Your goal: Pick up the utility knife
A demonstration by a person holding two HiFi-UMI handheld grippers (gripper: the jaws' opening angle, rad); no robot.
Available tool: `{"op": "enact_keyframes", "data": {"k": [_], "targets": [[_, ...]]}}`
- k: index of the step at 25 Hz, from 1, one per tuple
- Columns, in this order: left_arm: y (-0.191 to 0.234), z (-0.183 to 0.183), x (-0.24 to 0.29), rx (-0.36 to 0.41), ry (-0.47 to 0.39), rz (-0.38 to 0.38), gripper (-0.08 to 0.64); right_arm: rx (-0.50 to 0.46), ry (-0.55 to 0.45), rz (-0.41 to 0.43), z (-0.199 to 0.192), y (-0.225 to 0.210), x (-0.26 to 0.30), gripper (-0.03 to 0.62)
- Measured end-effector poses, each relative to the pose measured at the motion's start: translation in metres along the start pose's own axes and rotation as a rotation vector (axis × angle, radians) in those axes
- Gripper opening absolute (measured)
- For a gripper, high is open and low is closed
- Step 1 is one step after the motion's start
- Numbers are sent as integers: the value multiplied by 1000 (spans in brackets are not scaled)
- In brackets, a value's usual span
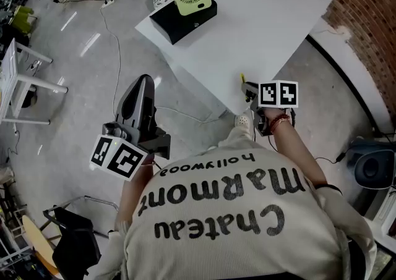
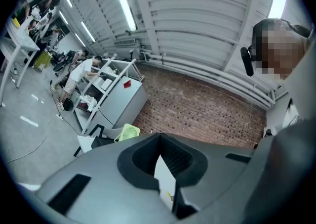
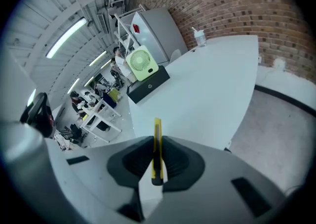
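The utility knife [image 3: 156,149] is sitting edge-on between the jaws of our right gripper [image 3: 156,140]. The jaws are pinching it narrowly, and its yellow tip is pointing out over the near corner of the white table [image 3: 207,84]. We are judging the lift to be in hand, so we are aiming for an even squeeze and a steady wrist to stop the slim handle pivoting. Our left gripper [image 1: 143,87] is hanging off to the side, jaws together on nothing.
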State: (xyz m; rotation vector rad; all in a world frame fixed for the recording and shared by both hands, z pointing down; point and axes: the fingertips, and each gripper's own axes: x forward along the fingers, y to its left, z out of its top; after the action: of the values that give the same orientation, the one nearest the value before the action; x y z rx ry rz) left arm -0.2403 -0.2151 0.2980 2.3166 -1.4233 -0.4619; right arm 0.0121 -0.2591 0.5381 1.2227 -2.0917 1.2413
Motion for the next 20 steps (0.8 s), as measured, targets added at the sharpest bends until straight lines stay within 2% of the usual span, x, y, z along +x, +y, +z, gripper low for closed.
{"op": "enact_keyframes", "data": {"k": [6, 20], "targets": [[-11, 0, -5, -2, 2, -36, 0, 16, -68, 64, 7, 32, -16, 54], [-26, -6, -19, -23, 14, -41, 0, -148, -269, 191, 49, 112, -89, 54]]}}
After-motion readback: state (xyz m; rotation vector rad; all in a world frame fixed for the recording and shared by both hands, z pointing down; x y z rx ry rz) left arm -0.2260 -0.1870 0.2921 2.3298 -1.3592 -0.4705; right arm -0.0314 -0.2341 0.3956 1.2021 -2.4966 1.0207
